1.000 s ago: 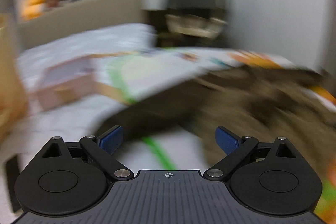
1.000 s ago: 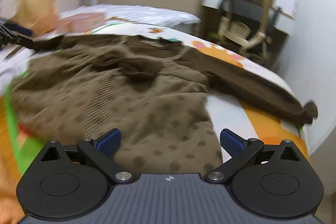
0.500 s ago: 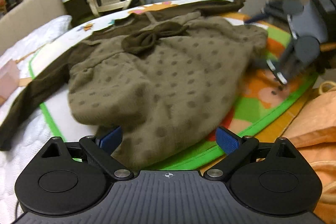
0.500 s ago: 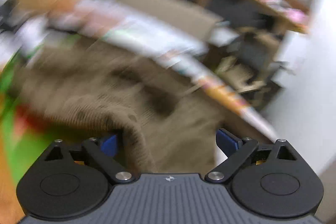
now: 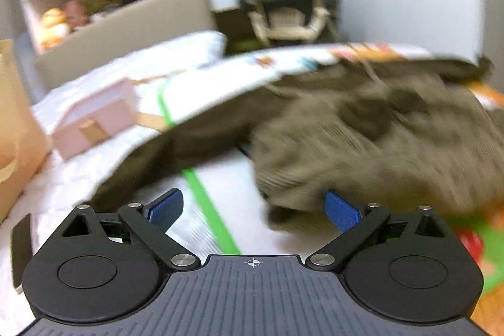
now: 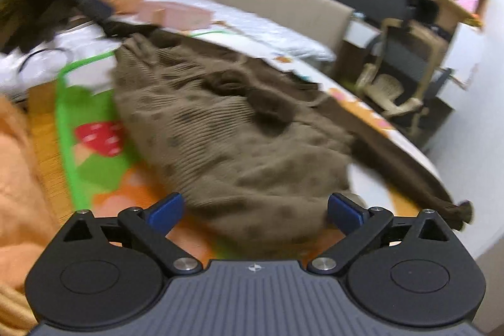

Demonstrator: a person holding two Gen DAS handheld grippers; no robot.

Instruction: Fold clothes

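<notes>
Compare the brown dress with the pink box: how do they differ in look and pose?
The brown dress is soft, dotted knit lying spread out and rumpled on the play mat; the pink box is rigid, plain and squarish, resting on the white bedding. The dress looks much larger. Neither is held.

A brown knit dress [image 6: 239,147] with darker polka dots lies spread flat, front up, on the colourful play mat [image 6: 94,153]. A dark brown bow [image 6: 252,96] sits on its chest. Its dark brown long sleeves [image 5: 176,153] stretch out to either side, one cuff past the mat's green border
</notes>
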